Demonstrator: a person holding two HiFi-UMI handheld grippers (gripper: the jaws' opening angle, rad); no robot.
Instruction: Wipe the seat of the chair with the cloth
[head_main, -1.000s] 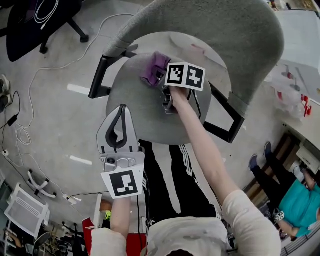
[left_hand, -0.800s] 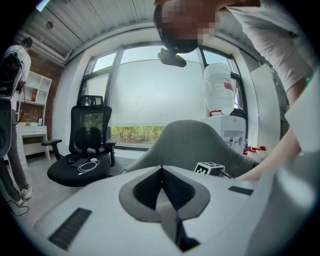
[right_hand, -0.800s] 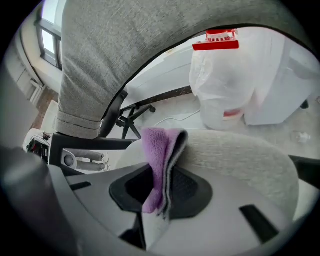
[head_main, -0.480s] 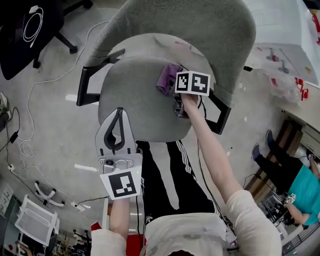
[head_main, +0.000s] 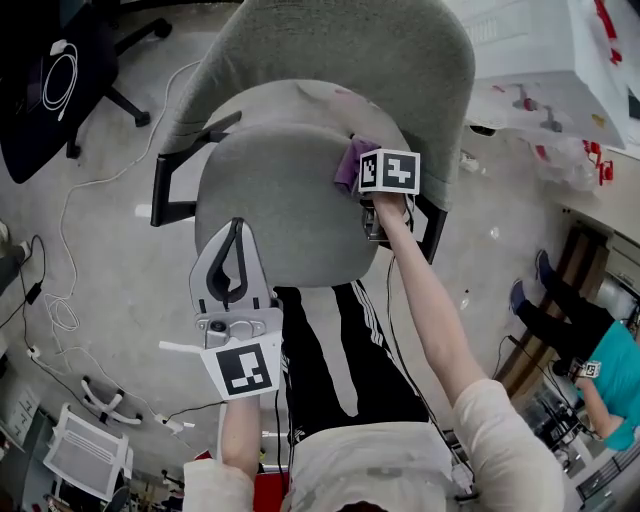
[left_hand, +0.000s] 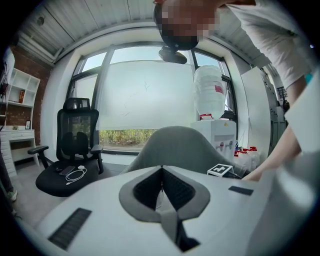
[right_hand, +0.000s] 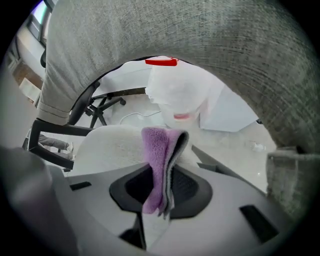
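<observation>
The grey chair seat (head_main: 275, 195) lies below me, its curved backrest (head_main: 340, 50) at the far side. My right gripper (head_main: 366, 183) is shut on a folded purple cloth (head_main: 351, 162) and presses it on the seat's right rear part, close to the backrest. In the right gripper view the cloth (right_hand: 159, 157) stands pinched between the jaws of that gripper (right_hand: 162, 176), with the seat (right_hand: 107, 142) behind it and the backrest (right_hand: 210, 45) overhead. My left gripper (head_main: 238, 238) hovers over the seat's front edge, shut and empty; the left gripper view (left_hand: 161, 172) confirms this.
Black armrests flank the seat at the left (head_main: 178, 178) and right (head_main: 433, 228). A black office chair (head_main: 50, 70) with a white cable stands at upper left. Cables (head_main: 50, 305) trail on the floor. Another person (head_main: 605, 370) is at the right.
My right gripper has slid the cloth across the seat from the middle rear toward its right rear edge. The left gripper has stayed over the front edge.
</observation>
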